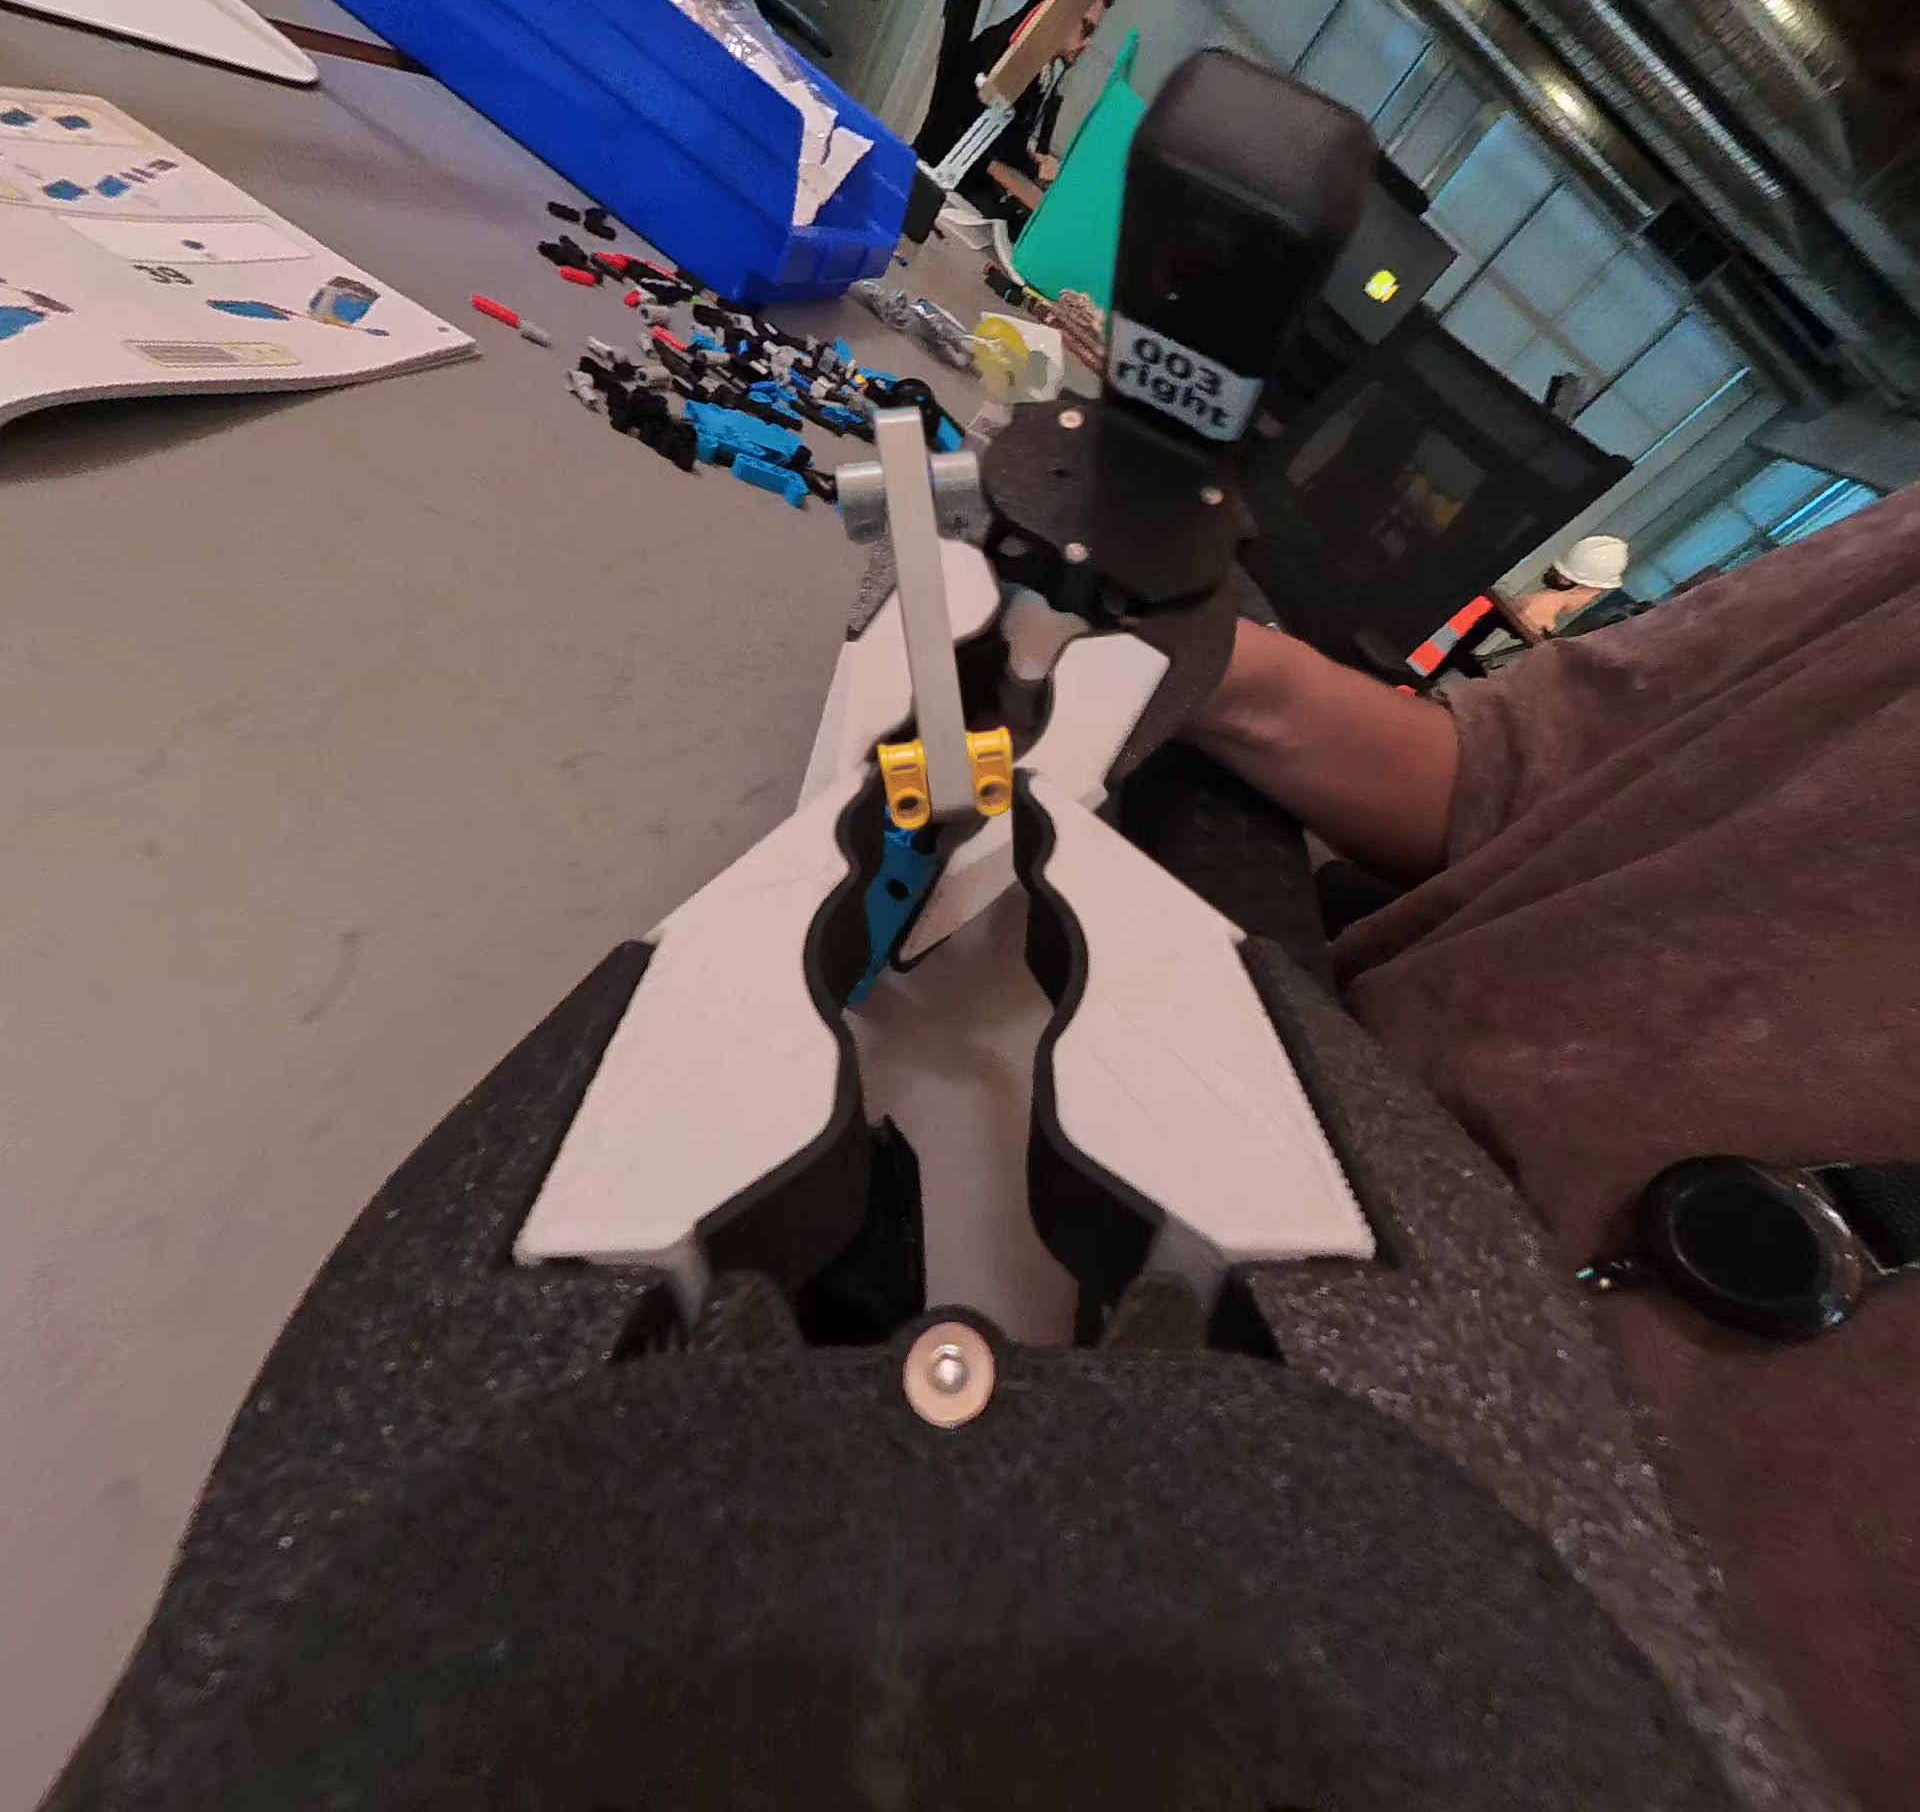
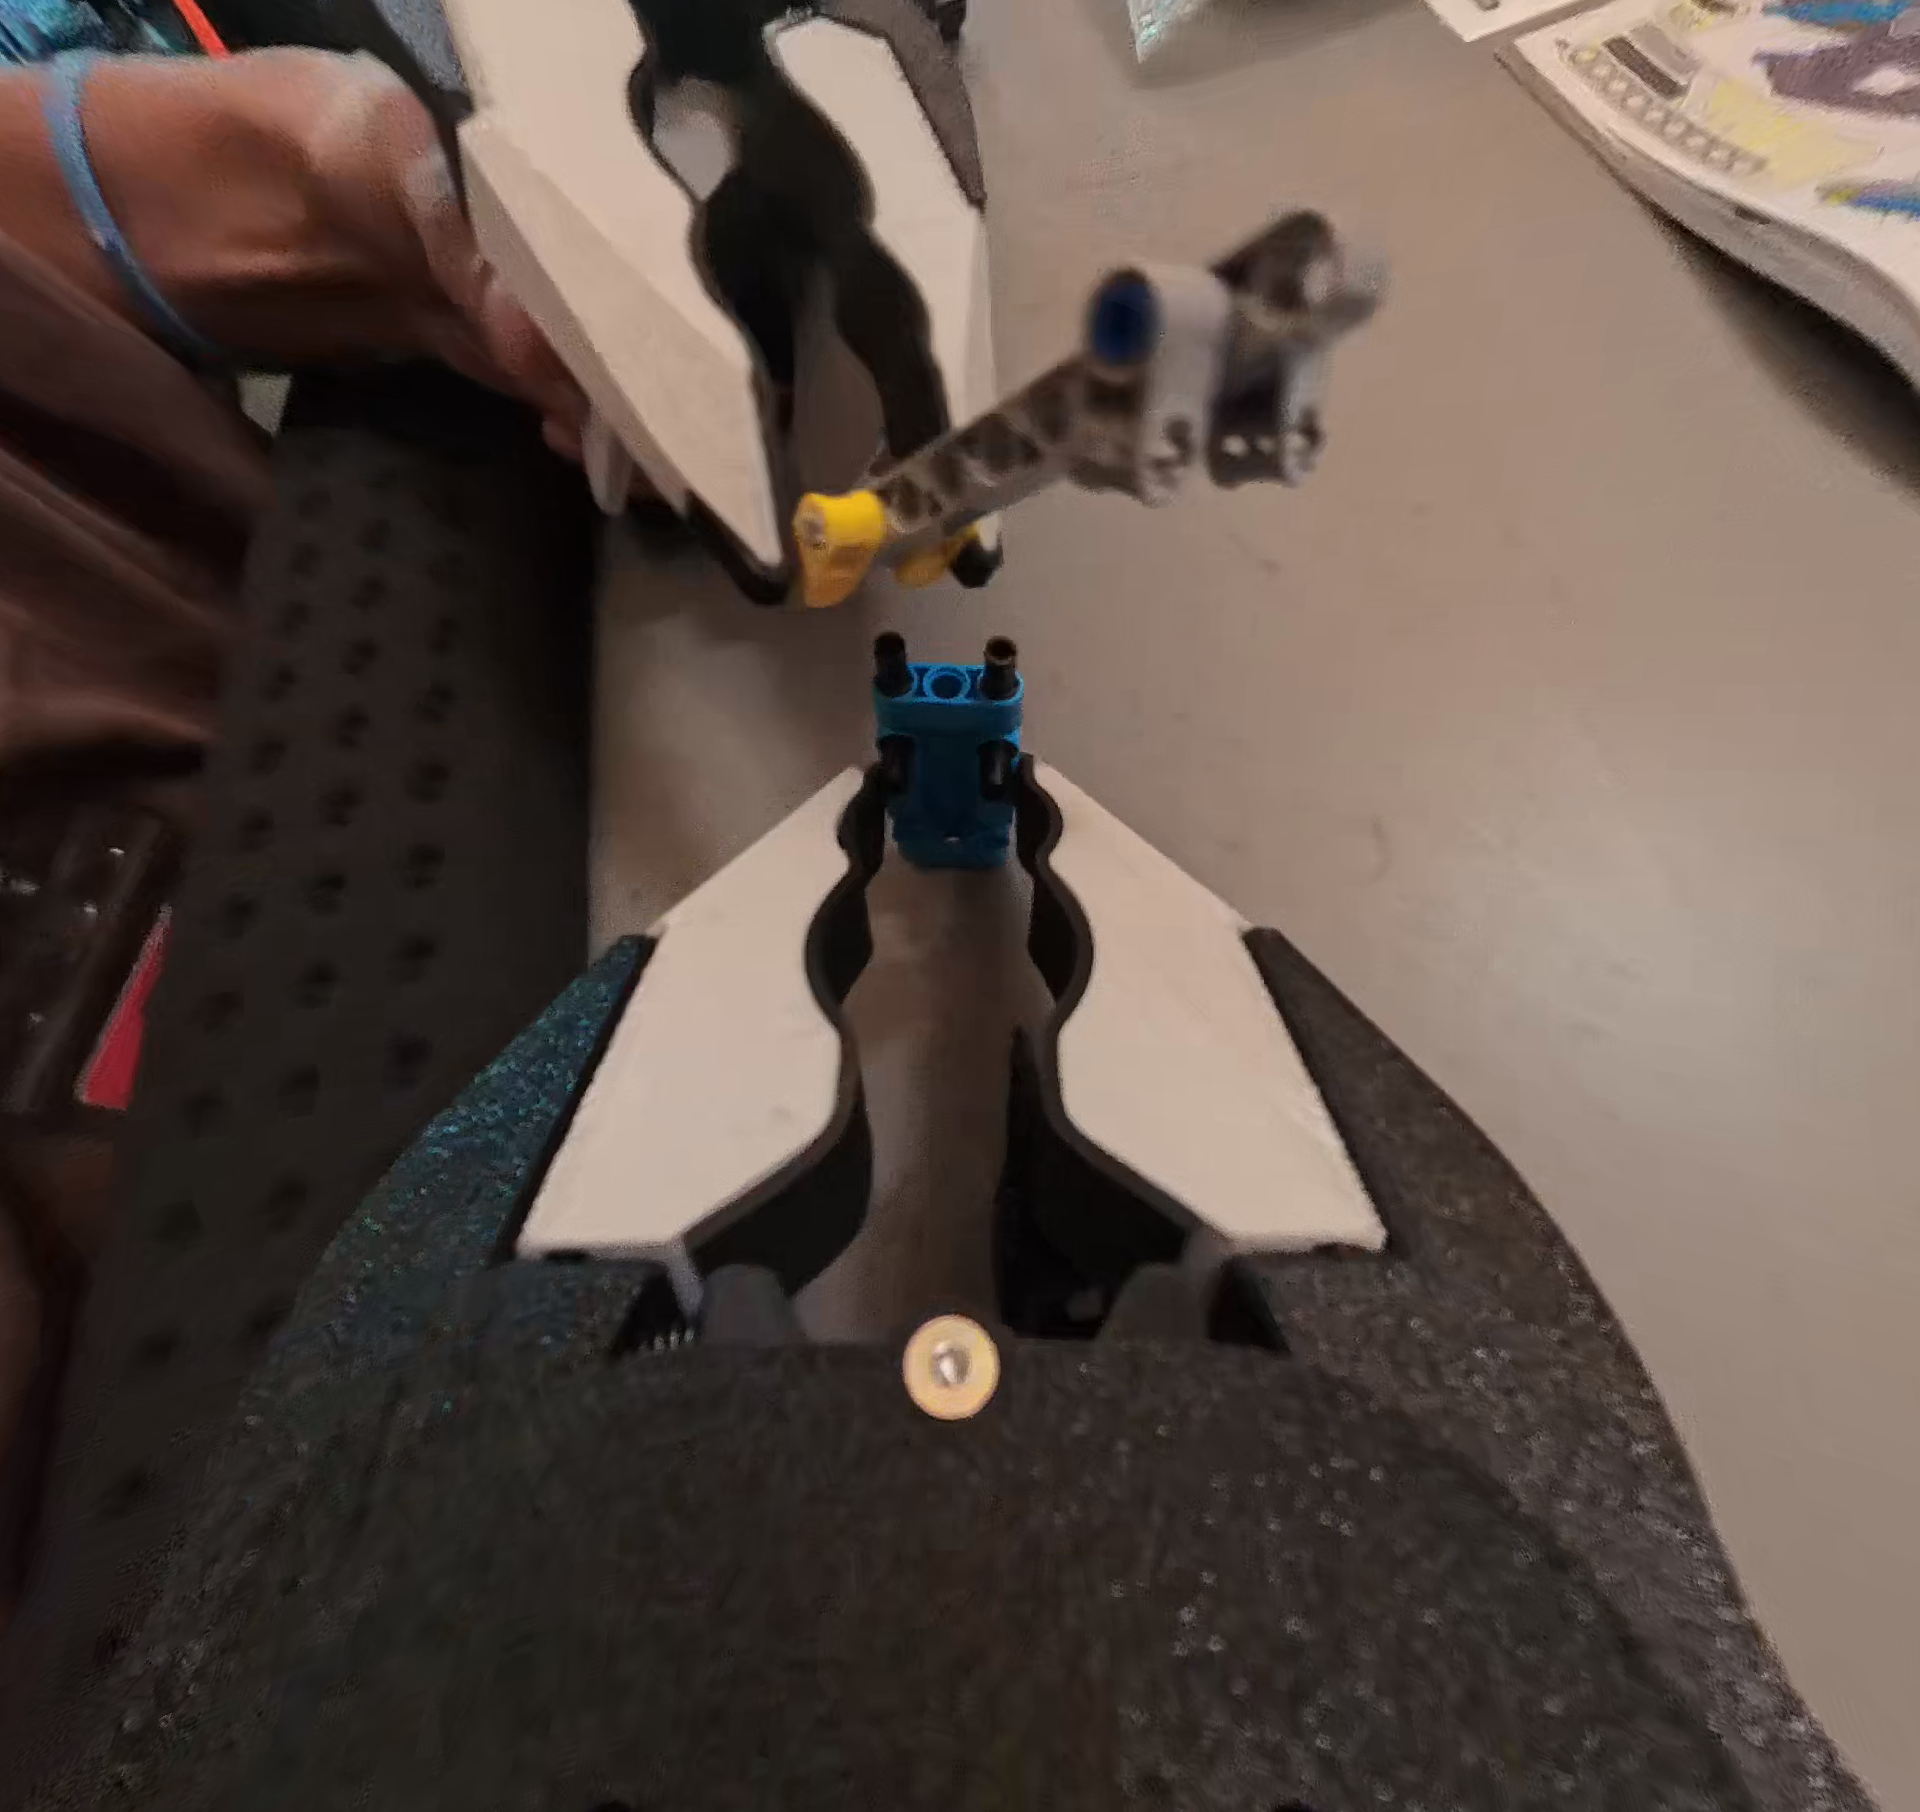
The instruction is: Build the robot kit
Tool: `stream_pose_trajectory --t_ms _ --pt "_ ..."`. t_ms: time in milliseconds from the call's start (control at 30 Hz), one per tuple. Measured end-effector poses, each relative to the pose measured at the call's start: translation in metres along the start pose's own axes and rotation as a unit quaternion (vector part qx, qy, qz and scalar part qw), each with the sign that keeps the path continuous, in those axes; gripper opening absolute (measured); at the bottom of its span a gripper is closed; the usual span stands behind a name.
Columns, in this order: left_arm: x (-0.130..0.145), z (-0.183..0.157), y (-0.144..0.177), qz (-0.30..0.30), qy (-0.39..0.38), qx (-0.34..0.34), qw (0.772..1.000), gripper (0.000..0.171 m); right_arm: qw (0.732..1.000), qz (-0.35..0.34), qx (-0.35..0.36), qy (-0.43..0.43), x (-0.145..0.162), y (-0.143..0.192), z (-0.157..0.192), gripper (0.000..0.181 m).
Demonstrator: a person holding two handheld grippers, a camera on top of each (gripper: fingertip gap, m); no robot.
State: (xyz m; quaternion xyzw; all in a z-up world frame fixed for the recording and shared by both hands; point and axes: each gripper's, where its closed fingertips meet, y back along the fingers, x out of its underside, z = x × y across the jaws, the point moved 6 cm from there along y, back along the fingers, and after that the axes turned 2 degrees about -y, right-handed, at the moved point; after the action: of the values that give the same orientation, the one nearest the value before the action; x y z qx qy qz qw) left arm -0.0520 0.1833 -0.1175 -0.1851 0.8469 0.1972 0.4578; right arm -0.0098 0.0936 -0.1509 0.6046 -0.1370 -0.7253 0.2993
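Observation:
My left gripper [image 1: 945, 788] is shut on the yellow-connector end of a grey beam assembly [image 1: 920, 599], whose far end carries grey connectors. In the right wrist view, the left gripper [image 2: 883, 557] comes in from the upper left, and the beam assembly [image 2: 1039, 437] sticks out to the right, above the table. My right gripper [image 2: 948, 775] is shut on a blue brick [image 2: 948, 786] with black pins, just below the yellow connectors [image 2: 831, 547] and apart from them. In the left wrist view, the blue brick [image 1: 896, 889] shows under the beam, between my left fingers.
A blue bin [image 1: 623, 79] stands at the back of the grey table [image 1: 364, 723], with a pile of small black, blue and red pieces [image 1: 727, 380] before it. An open instruction booklet [image 1: 187, 287] [image 2: 1714, 100] lies nearby. A black perforated mat [image 2: 395, 723] lies at the left. My right fingertips sit around 5 centimetres from my left ones.

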Motion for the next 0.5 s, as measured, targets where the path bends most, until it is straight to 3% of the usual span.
stream_pose_trajectory --t_ms 233,500 --pt "0.0009 0.0009 -0.0029 0.009 -0.002 -0.009 1.000 0.023 0.998 -0.001 0.018 0.066 -0.0007 -0.0049 0.0051 0.025" --pt "-0.0018 0.0034 0.0039 -0.015 0.011 -0.006 1.000 0.024 0.998 0.004 0.023 0.060 0.0052 0.0032 0.0042 0.025"
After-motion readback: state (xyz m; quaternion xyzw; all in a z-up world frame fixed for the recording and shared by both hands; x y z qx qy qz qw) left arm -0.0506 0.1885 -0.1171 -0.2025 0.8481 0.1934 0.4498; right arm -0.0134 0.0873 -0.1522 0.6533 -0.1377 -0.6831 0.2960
